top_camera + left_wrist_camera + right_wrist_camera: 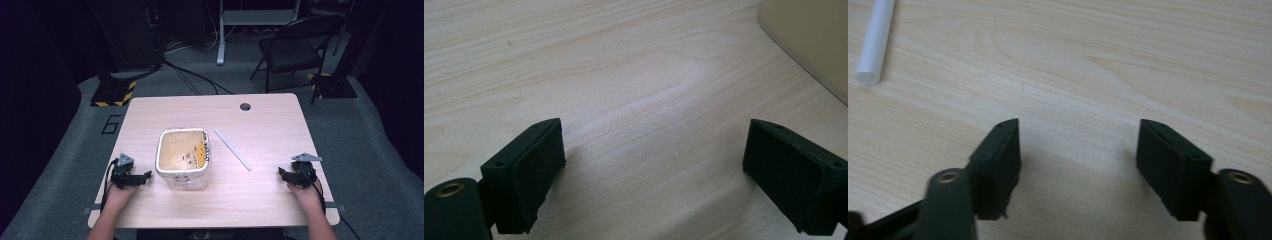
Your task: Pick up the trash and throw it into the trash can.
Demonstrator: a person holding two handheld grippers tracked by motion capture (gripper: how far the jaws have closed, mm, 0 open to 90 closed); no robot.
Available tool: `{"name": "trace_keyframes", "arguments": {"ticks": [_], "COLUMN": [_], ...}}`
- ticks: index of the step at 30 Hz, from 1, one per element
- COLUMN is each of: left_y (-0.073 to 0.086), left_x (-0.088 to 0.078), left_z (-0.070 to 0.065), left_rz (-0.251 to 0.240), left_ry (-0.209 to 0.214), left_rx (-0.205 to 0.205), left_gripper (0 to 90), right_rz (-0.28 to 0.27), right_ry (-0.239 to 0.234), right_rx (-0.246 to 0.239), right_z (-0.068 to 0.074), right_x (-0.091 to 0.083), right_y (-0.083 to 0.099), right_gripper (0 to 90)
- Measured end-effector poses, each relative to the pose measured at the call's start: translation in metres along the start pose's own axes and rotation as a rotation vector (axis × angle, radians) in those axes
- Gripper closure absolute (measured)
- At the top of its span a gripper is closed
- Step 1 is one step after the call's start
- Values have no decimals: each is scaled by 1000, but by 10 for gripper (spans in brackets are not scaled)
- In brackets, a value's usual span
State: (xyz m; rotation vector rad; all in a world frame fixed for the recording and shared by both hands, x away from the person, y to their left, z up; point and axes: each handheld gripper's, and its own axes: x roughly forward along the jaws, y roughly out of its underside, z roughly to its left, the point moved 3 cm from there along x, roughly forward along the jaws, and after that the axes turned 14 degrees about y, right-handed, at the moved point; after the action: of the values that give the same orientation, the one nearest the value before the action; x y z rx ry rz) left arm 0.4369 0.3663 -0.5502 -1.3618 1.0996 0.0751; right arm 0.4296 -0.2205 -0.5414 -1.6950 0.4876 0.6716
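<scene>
Currently, from the high view, the tub stands mid-counter; left claw just beside it, right claw well apart, the white tube between. Left gripper view: jaws spread, empty, tub near. Right gripper view: jaws spread, empty. Approach the tube squarely, jaws straddling its middle.

- I see a light wooden table with a round cable hole near its far edge.
- Grey carpet covers the floor around it.
- A dark folding chair stands beyond the far right corner.
- Behind it I make out the white leg of a desk.
- Black cables trail across the floor.
- Yellow-and-black striped bases sit at both sides.
- The room's edges are dark.
</scene>
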Motion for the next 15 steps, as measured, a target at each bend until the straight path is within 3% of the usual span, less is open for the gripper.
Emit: {"name": "trace_keyframes", "arguments": {"ticks": [5, 15], "left_y": [0, 0], "left_x": [0, 0], "left_z": [0, 0], "left_rz": [0, 0], "left_ry": [0, 0], "left_rx": [0, 0], "left_gripper": [94, 94], "right_rz": [18, -21], "right_ry": [-30, -61], "right_rx": [-6, -49], "right_z": [6, 19], "right_x": [-2, -18], "right_y": [-3, -18], "right_gripper": [465, 496]}}
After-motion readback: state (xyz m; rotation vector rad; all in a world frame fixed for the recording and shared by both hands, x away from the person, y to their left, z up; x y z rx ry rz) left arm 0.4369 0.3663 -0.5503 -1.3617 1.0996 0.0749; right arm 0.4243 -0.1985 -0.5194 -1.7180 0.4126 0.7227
